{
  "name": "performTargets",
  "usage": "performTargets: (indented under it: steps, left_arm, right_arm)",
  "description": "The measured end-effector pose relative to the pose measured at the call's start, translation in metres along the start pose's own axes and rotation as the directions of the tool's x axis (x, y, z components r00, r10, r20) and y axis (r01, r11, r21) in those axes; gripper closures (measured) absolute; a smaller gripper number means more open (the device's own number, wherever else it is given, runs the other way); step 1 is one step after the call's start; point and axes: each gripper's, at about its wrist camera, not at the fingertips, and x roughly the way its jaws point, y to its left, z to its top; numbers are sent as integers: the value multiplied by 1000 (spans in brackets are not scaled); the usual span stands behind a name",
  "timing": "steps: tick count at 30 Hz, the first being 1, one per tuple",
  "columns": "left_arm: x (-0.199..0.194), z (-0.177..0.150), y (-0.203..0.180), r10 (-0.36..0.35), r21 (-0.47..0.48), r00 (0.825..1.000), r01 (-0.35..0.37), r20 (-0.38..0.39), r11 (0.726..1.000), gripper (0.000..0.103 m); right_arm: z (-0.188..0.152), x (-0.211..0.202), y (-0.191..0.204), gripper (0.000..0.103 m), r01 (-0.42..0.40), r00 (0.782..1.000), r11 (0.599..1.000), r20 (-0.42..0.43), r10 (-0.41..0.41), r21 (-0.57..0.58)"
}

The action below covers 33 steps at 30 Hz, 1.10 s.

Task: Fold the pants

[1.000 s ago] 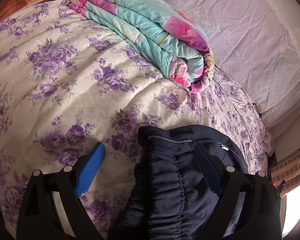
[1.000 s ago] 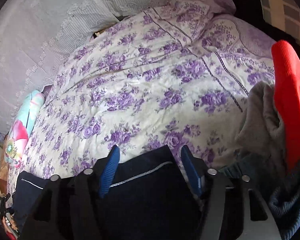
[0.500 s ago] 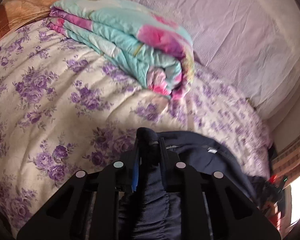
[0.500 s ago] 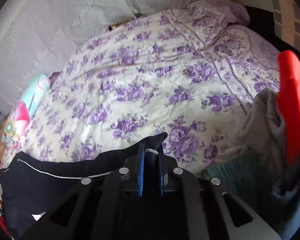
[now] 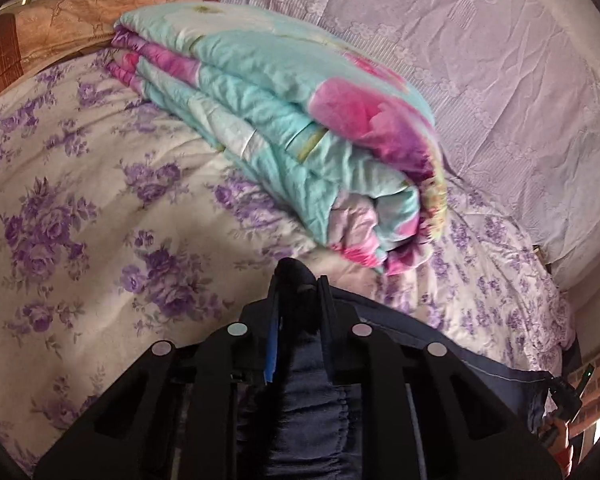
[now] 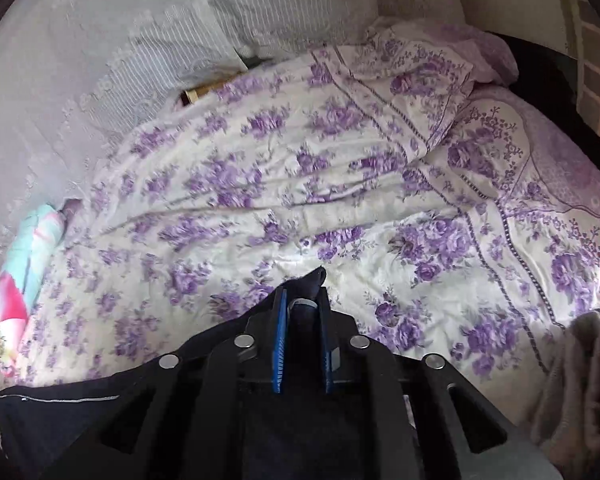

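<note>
Dark navy pants (image 5: 440, 344) hang over the bed's near edge. My left gripper (image 5: 298, 288) is shut on a bunched fold of the pants at the elastic waistband, held just above the floral bedspread (image 5: 80, 208). My right gripper (image 6: 303, 300) is shut on another edge of the same pants (image 6: 60, 412), whose grey-piped hem stretches away to the left. Cloth below both grippers is hidden by their black bodies.
A folded turquoise-and-pink quilt (image 5: 292, 120) lies on the bed just beyond my left gripper, also at the left edge in the right wrist view (image 6: 24, 264). White lace pillows (image 6: 140, 40) line the back. A grey garment (image 6: 580, 380) lies at the right.
Both grippers went from open around the pants to shut on them, then lifted and moved forward over the bed, stretching the cloth between them.
</note>
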Motion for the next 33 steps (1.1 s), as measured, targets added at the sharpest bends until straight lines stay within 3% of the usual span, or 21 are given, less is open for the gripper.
performTargets:
  steps: [1, 3, 6, 8, 9, 10, 14, 16, 18, 23, 25, 26, 28, 30, 33]
  left_arm:
    - [4, -2, 7, -1, -25, 1000, 1, -29, 1000, 80]
    - [-3, -2, 24, -33, -90, 997, 26, -73, 996, 63]
    - [-45, -4, 47, -64, -105, 993, 54, -95, 993, 48]
    - [-73, -15, 58, -39, -78, 993, 31, -113, 997, 46]
    - [-86, -24, 63, -30, -64, 991, 22, -132, 998, 46]
    - [-100, -37, 68, -17, -48, 987, 10, -158, 999, 45]
    - [-135, -97, 84, 2, -21, 972, -7, -236, 1000, 42]
    - [-142, -126, 93, -28, -45, 963, 17, -268, 999, 42]
    - [-150, -142, 92, -44, -38, 968, 35, -247, 999, 42]
    - [-148, -161, 73, -133, -59, 962, 122, -240, 991, 40]
    - [-145, -162, 68, -118, -53, 973, 109, -196, 993, 42]
    - [-144, -161, 70, -120, -70, 978, 110, -171, 991, 58]
    - [-144, -161, 81, -190, -146, 972, 170, -135, 975, 71]
    - [-153, -163, 88, -191, -180, 978, 173, -87, 968, 76]
    - [-188, -160, 89, -117, -139, 993, 120, 30, 983, 77]
  right_arm:
    - [-4, 12, -2, 57, 23, 999, 1000, -41, -23, 9]
    - [-12, 14, -9, 54, 7, 999, 999, -38, -5, 34]
    - [-24, -11, -22, 52, -55, 998, 996, 3, 55, 66]
    - [-37, -37, -30, 49, -133, 991, 987, 14, 132, 93]
    - [-44, -52, -33, 43, -176, 984, 978, 22, 175, 111]
    - [-54, -68, -35, 37, -228, 974, 965, 34, 226, 131]
    - [-100, -124, -30, 32, -380, 925, 917, 51, 377, 120]
    - [-124, -148, -19, 32, -425, 905, 901, 42, 423, 84]
    - [-149, -166, -8, 31, -457, 889, 889, 30, 456, 38]
    - [-208, -209, 12, 30, -467, 879, 878, 55, 474, -101]
    - [-227, -222, 14, 30, -446, 881, 883, 101, 461, -146]
    - [-235, -226, 15, 30, -446, 877, 881, 119, 466, -160]
    - [-245, -230, 14, 30, -444, 875, 881, 134, 465, -162]
    - [-249, -228, 12, 30, -439, 882, 887, 119, 456, -145]
    - [-252, -232, 9, 30, -459, 876, 877, 89, 473, -141]
